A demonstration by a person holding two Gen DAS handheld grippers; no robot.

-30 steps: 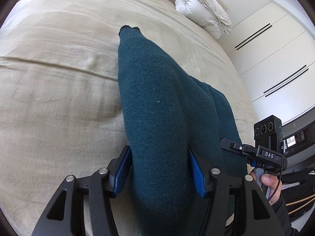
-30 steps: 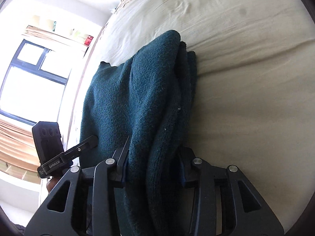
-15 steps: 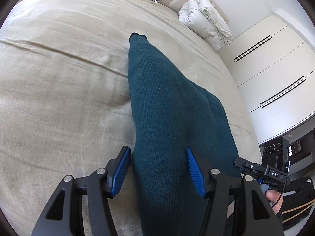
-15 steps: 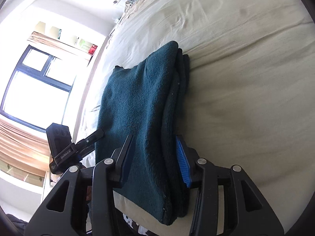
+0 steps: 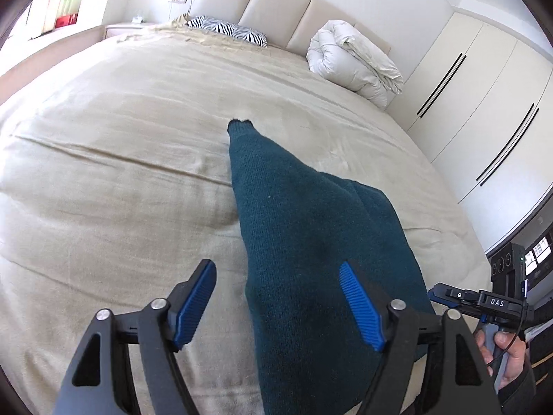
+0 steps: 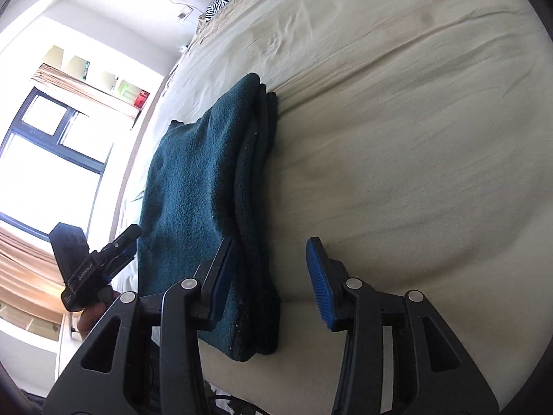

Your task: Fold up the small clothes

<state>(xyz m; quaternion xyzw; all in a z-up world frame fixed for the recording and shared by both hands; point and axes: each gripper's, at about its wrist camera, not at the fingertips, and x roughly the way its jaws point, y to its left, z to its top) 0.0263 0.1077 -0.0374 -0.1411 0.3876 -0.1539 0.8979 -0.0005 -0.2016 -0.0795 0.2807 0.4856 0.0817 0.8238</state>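
Observation:
A dark teal knitted sweater (image 5: 304, 242) lies folded in a long strip on the beige bed (image 5: 103, 190), one cuff pointing at the headboard. My left gripper (image 5: 276, 264) hovers over its near end with jaws opening wide. The left pad is off the cloth, the right pad is above it, and neither presses. In the right wrist view the sweater (image 6: 200, 180) shows its stacked folded edge. My right gripper (image 6: 270, 242) stands open above that edge, with its right pad over bare bedding (image 6: 414, 138). Each view shows the other gripper held in a hand (image 5: 508, 349).
A rolled white duvet (image 5: 352, 58) and a zebra pillow (image 5: 224, 29) lie by the padded headboard. White wardrobe doors (image 5: 484, 103) run along the right side. A bright window (image 6: 45, 159) is beyond the bed's left side. The near bed edge is just below the grippers.
Both grippers let go of the sweater and drew back and up from it. The left jaws spread wide in the last half second. The sweater now lies flat on the bed.

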